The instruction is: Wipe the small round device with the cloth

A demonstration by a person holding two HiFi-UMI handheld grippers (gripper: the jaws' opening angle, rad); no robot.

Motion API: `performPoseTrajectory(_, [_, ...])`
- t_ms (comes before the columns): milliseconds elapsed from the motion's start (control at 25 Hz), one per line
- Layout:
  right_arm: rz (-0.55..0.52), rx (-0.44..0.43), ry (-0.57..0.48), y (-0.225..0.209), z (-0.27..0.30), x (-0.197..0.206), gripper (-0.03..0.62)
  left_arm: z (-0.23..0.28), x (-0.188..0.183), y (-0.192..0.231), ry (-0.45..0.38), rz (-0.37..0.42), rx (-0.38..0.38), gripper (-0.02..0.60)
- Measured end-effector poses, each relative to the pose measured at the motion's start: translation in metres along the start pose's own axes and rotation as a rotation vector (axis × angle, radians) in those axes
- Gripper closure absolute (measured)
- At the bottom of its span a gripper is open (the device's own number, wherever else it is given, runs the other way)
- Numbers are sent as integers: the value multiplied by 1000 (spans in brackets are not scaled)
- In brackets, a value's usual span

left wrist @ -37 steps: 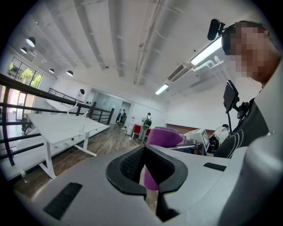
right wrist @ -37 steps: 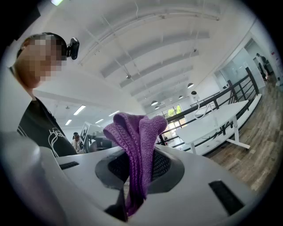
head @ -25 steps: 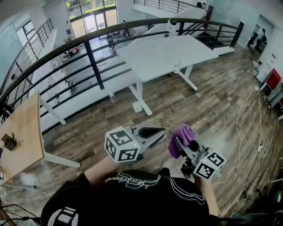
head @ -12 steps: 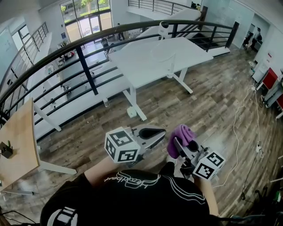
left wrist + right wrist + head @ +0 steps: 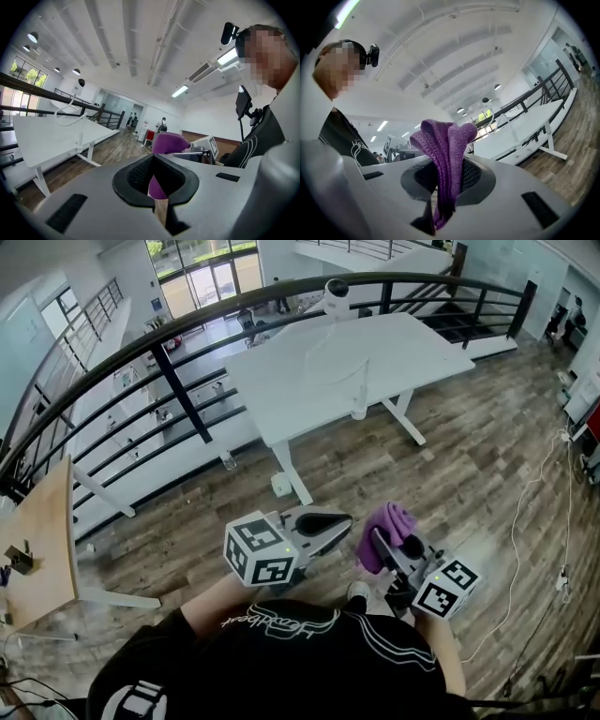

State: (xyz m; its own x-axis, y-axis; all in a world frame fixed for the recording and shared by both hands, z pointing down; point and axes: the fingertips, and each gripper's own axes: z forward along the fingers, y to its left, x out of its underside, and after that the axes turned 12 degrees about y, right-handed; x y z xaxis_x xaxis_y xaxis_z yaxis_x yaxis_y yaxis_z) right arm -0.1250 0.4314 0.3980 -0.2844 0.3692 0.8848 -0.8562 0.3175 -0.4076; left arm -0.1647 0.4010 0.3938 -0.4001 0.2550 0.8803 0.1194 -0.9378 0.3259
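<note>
- At 6 o'clock are two hand-held grippers. The left hand-held gripper (image 5: pixel 330 519) has its jaws pressed together on nothing. The right hand-held gripper (image 5: pixel 377 540) pinches the one purple cloth (image 5: pixel 390 525), which bunches above its jaws.
- The step looks like carrying the cloth over; wiping is not yet begun.
- At 12 o'clock, well apart from the cloth, one small round device (image 5: pixel 336 289) stands at the far edge of one white tabletop (image 5: pixel 412 345).
- The next move calls for reaching that tabletop and laying the cloth against the device.

White script runs across the person's black shirt (image 5: pixel 281 622), too warped to read; no other lettering is legible.
</note>
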Motion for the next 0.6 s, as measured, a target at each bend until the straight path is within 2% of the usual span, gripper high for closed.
performPoseTrajectory(200, [11,-39,21,-118,-23,-52,536,106,-61,46,-3,-49,-34,574])
performPoseTrajectory(280, [4,-51,25,-157,-34,-71,536,146,-86,53,-4,-34,-31,574])
performPoseTrajectory(480, [-54,-58,16,-219,-51,-112,536,203,-127,72,4,-3,-75,575])
performPoseTrajectory(600, [-12,-82,-21,-245,-56,-127,536,213,-137,86,6,-3,-105,574])
